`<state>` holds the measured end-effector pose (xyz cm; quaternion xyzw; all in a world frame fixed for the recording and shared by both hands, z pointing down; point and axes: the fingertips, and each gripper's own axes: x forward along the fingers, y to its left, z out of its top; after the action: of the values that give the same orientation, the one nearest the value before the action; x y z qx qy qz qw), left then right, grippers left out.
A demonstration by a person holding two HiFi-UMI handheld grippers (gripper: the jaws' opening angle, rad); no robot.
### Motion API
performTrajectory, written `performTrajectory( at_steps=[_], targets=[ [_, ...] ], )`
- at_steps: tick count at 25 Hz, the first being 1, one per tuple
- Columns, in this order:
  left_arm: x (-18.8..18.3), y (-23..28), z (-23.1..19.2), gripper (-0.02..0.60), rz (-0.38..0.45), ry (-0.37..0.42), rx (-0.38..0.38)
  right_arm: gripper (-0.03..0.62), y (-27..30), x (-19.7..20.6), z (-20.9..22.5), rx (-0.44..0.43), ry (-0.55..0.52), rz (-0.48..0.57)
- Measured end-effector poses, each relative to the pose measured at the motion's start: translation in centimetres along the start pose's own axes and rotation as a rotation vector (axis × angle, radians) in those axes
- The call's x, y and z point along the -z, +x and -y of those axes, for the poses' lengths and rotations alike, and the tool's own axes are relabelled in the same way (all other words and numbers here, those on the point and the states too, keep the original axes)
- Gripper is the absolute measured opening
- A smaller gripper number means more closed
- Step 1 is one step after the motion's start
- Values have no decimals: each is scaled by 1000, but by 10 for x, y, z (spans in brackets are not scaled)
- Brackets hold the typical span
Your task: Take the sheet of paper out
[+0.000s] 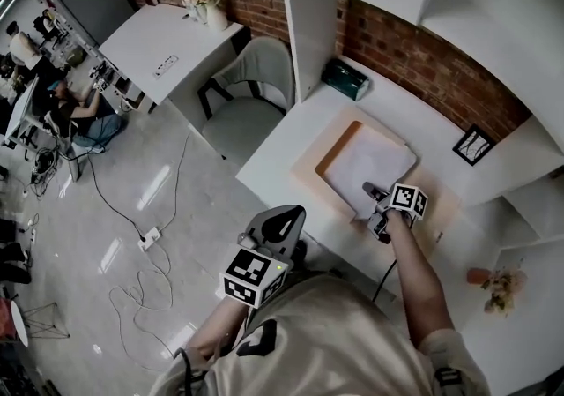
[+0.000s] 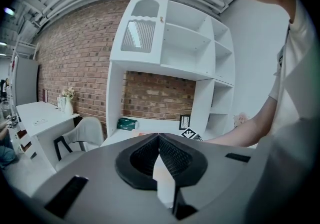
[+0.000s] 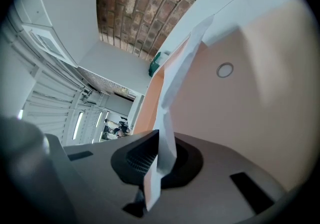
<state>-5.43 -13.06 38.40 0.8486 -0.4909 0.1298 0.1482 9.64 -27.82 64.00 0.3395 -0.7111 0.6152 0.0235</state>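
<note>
The right hand-held gripper point(image 3: 157, 140) pinches the near edge of the sheet of paper point(image 1: 366, 165), which hides most of an orange folder point(image 1: 337, 145) on the desk point(image 1: 291, 134). The left hand-held gripper point(image 2: 159, 140) is pressed together, empty.

The sheet point(image 1: 370, 160) is thin matt paper; the mat point(image 1: 441, 202) looks smooth, the brick wall point(image 1: 414, 55) rough, the floor point(image 1: 159, 184) glossy.

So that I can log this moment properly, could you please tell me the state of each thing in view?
Right gripper: shut on the sheet of paper.
Left gripper: shut, empty.
Sheet of paper: near edge pinched, rest lying on the orange folder.
Orange folder: flat on the desk.
Chair: unoccupied.
</note>
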Motion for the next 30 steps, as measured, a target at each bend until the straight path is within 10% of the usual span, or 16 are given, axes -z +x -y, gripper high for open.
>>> performTrajectory(
  at_steps=[17, 30],
  targets=[
    [-5, -37, -40, 17, -12, 18, -117, 28, 50, 11, -29, -44, -31, -43],
    [-19, -11, -21, 17, 14, 57, -65, 28, 16, 1, -26, -55, -55, -6]
  ],
)
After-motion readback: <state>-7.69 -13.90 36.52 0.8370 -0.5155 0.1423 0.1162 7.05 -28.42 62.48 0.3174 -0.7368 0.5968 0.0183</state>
